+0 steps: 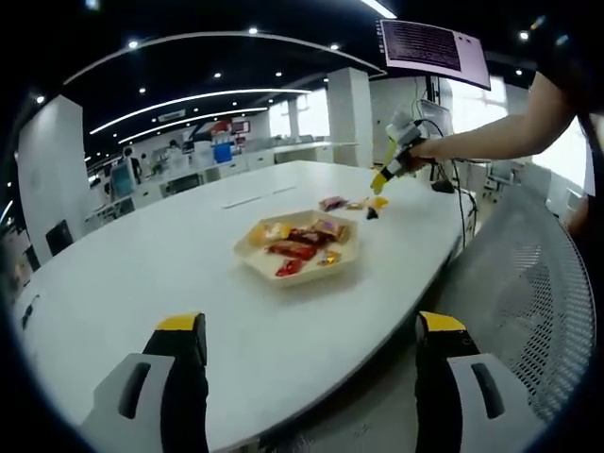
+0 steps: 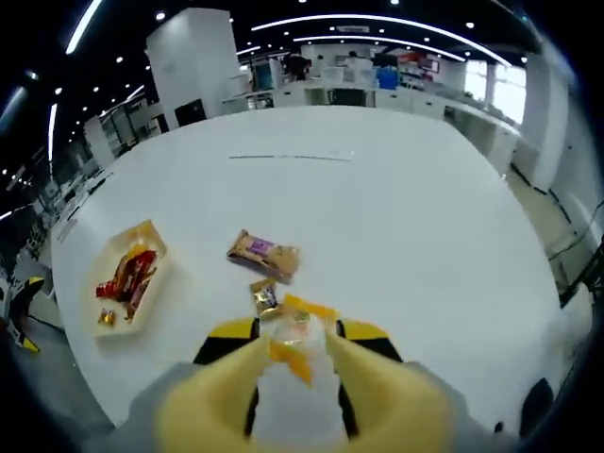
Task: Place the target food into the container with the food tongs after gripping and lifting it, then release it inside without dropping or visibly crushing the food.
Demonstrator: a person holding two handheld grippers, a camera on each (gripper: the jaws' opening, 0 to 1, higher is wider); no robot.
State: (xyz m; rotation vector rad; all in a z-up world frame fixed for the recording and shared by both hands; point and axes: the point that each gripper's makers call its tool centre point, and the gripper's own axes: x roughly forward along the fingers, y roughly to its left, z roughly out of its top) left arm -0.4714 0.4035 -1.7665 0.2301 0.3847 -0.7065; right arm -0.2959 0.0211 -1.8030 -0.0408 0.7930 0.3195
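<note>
Left gripper view: a large white table (image 1: 142, 274) is being looked across, with a pale tray (image 1: 247, 251) of wrapped snacks (image 1: 293, 249) lying near its middle. A grey mesh chair back (image 1: 528, 283) is being seen at the right edge. The left gripper (image 1: 311, 377) is being held low over the near table edge, its jaws spread wide and gripping nothing. The right gripper (image 1: 382, 175) is being held by a hand (image 1: 429, 149) beyond the tray, over loose snacks. In the right gripper view, yellow food tongs (image 2: 293, 377) are being carried by the right gripper (image 2: 293, 354); whether its jaws are closed cannot be told. An orange-wrapped snack (image 2: 297, 311) is being pinched at the tong tips, beside a purple-wrapped snack (image 2: 262, 253) and a small gold snack (image 2: 264, 295), well apart from the tray (image 2: 149, 236).
</note>
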